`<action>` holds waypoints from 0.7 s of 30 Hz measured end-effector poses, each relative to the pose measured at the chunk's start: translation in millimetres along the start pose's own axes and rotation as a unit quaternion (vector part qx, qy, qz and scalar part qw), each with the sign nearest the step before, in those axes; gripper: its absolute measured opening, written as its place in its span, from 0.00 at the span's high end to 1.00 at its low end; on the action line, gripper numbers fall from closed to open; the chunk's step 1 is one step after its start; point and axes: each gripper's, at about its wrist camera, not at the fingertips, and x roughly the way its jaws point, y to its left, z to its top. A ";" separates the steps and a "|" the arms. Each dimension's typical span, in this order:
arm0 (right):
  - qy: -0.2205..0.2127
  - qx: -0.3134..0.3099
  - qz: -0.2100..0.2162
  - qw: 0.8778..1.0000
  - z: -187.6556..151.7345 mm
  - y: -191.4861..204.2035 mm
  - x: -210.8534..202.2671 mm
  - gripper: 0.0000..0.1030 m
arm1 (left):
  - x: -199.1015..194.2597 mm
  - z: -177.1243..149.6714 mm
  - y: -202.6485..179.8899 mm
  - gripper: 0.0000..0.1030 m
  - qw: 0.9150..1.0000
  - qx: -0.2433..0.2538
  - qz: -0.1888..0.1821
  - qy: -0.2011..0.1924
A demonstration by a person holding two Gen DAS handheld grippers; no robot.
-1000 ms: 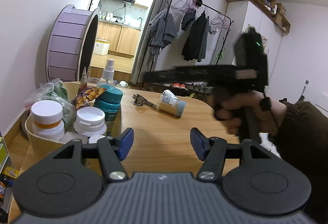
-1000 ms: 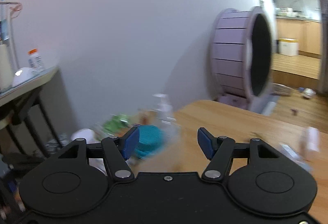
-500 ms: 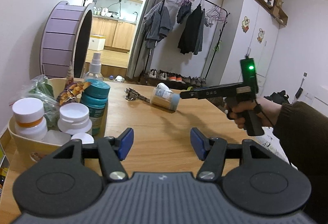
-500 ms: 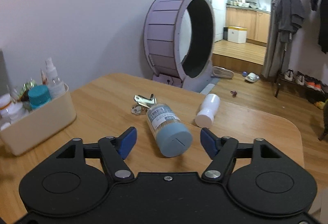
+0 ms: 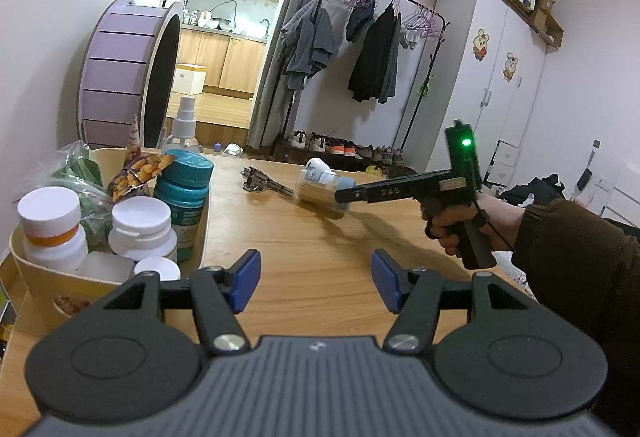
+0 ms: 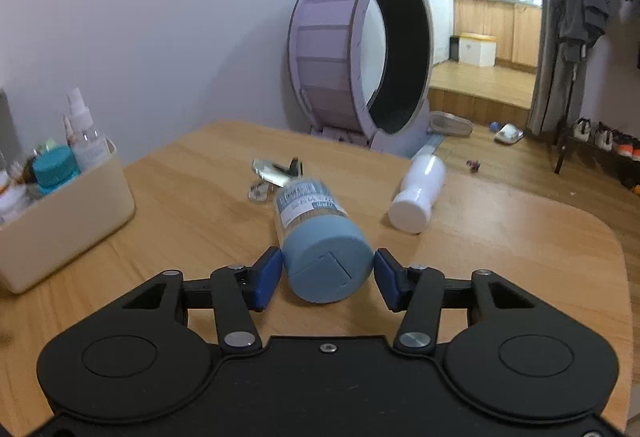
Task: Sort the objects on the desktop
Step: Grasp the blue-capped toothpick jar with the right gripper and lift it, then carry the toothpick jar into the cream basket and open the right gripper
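Note:
A blue-capped jar of toothpicks [image 6: 316, 233] lies on its side on the wooden table [image 6: 500, 237], cap toward me. My right gripper [image 6: 328, 279] is open with its blue pads on either side of the cap, small gaps showing. The jar also shows in the left wrist view [image 5: 320, 191], with the right gripper [image 5: 348, 195] at it. A white bottle [image 6: 418, 193] lies to the jar's right and a metal nail clipper [image 6: 272, 177] behind it. My left gripper [image 5: 316, 281] is open and empty above the table.
A cream bin [image 5: 52, 289] at the left holds white-capped bottles [image 5: 138, 227], a teal-capped bottle [image 5: 184, 193], a spray bottle [image 5: 182, 129] and snack bags; it also shows in the right wrist view [image 6: 64, 217]. A purple wheel [image 6: 360, 65] stands beyond the table's far edge.
My right gripper swung from facing the wall and bin to the lying jar, then moved forward until its pads flank the cap. My left gripper stayed almost still.

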 end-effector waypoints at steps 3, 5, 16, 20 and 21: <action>-0.021 0.004 -0.007 1.000 3.9 2.9 -22.5 0.52 | -1.2 0.2 0.0 0.42 1.000 0.000 0.000 -0.002; -0.027 0.000 -0.006 1.000 5.9 9.2 -37.0 0.52 | -1.6 0.4 0.1 0.42 1.000 -0.001 -0.001 -0.003; -0.017 -0.047 0.029 0.998 -9.5 69.5 -70.8 0.54 | -2.4 -1.0 -3.9 0.42 1.000 0.008 -0.012 -0.001; -0.018 -0.052 0.028 0.998 -15.8 79.7 -83.0 0.54 | -1.0 -1.2 -5.3 0.42 1.000 0.013 -0.016 0.001; -0.019 -0.052 0.027 0.998 -17.2 80.6 -85.1 0.54 | -0.8 -1.3 -5.5 0.42 1.000 0.013 -0.017 0.001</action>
